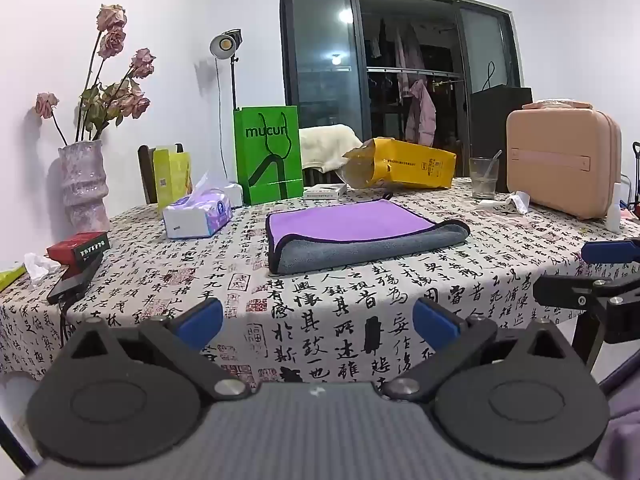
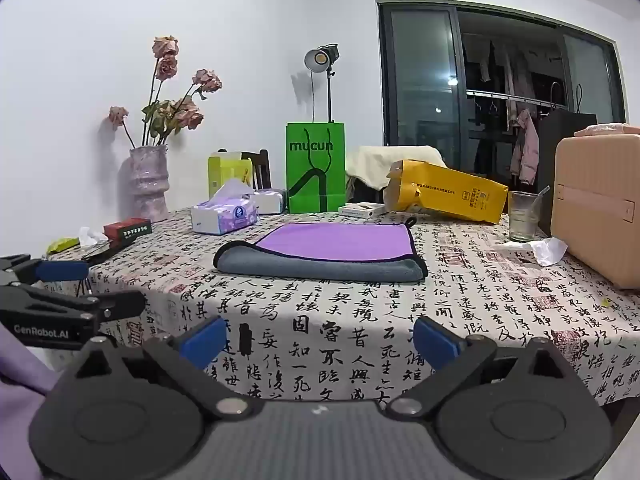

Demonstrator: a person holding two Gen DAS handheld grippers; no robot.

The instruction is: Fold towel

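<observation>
A towel (image 1: 352, 236), purple on top and grey underneath with a dark border, lies flat on the table; its near grey edge is turned up over the purple. It also shows in the right wrist view (image 2: 324, 252). My left gripper (image 1: 318, 324) is open and empty, held back from the table's front edge, well short of the towel. My right gripper (image 2: 318, 340) is open and empty, also in front of the table edge. Each gripper shows at the side of the other's view: the right one (image 1: 600, 272) and the left one (image 2: 72, 288).
The table (image 1: 320, 304) has a calligraphy-print cloth. Behind the towel stand a green paper bag (image 1: 270, 156), a yellow bag (image 1: 400, 164) on its side, a tissue pack (image 1: 198, 216), a vase of dried roses (image 1: 82, 184), a glass (image 1: 484, 178) and a pink case (image 1: 560, 160).
</observation>
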